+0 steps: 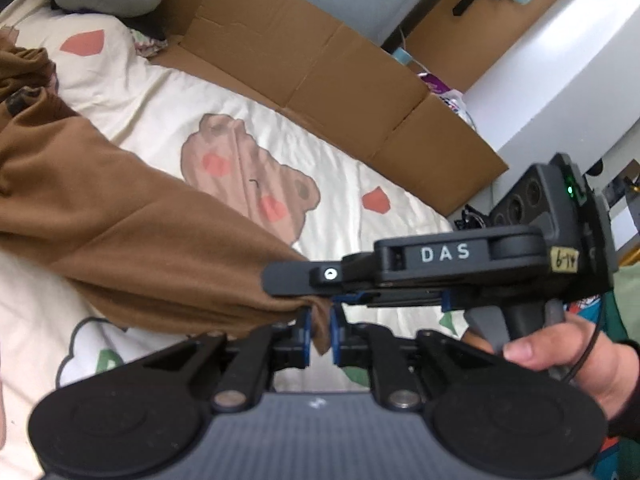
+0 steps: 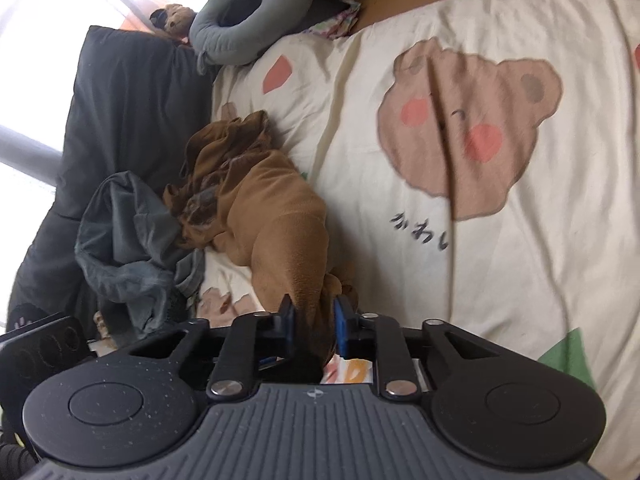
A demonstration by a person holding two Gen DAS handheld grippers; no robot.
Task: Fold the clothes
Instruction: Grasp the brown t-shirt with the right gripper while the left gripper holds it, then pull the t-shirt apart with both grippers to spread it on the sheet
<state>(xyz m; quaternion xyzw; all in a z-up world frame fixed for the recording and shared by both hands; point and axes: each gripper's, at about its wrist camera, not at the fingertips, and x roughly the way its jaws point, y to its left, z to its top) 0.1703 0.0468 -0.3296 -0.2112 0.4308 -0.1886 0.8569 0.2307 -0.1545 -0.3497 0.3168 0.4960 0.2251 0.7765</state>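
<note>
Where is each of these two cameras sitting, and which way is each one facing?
Left wrist: on the left gripper, looking down along its fingers across the bear-print bedcover toward a cardboard box; the right gripper and a hand show.
Right wrist: on the right gripper, facing a dark pillow and grey garment; no hand shows.
Shared: the brown garment, pinched by both grippers, and the bedcover.

Both wrist views close, angled down (sharing brown garment [image 1: 120,216], bedsheet [image 2: 520,280]).

bear-print bed cover [image 2: 520,280], cardboard [image 1: 320,60], bright window [image 2: 36,8], white wall [image 1: 560,60]
</note>
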